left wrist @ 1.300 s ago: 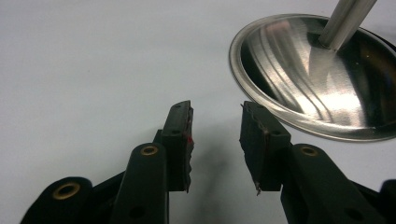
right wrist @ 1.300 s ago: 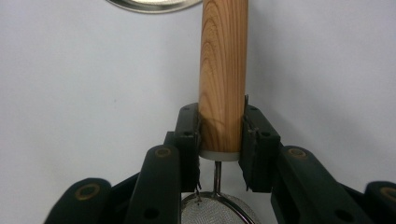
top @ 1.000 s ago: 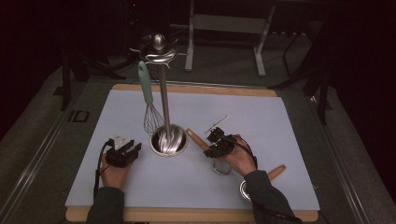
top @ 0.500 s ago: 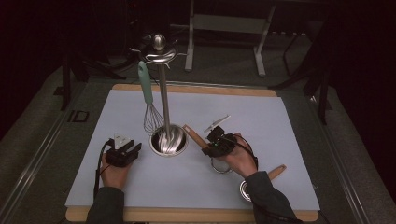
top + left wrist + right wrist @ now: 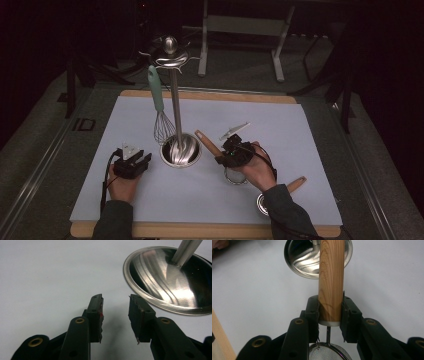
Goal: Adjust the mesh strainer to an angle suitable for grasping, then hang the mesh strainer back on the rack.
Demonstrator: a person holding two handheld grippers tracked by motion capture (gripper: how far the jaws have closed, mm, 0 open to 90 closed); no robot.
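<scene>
From the high view, the right tool [image 5: 227,152] is clamped on the wooden handle of a small mesh strainer [image 5: 209,144], the handle pointing up and toward the steel utensil stand [image 5: 180,150], while the sieve bowl hangs below the hand just over the pale surface [image 5: 300,140]; the left tool [image 5: 136,162] rests beside the stand's dish, holding nothing. A whisk [image 5: 161,112] hangs from the stand's top hooks, and a second wooden-handled utensil [image 5: 292,186] lies near the right forearm, though what kind is hard to tell in this dim light. In the left gripper view, the jaws stand apart over bare surface, the stand's dish [image 5: 172,280] just ahead. In the right gripper view, the pads [image 5: 314,312] press the handle [image 5: 331,277] just above its metal collar; the strainer looks light, the wood stiff and fairly grippy, the mesh [image 5: 327,353] easily dented, so the handle is the sound hold
</scene>
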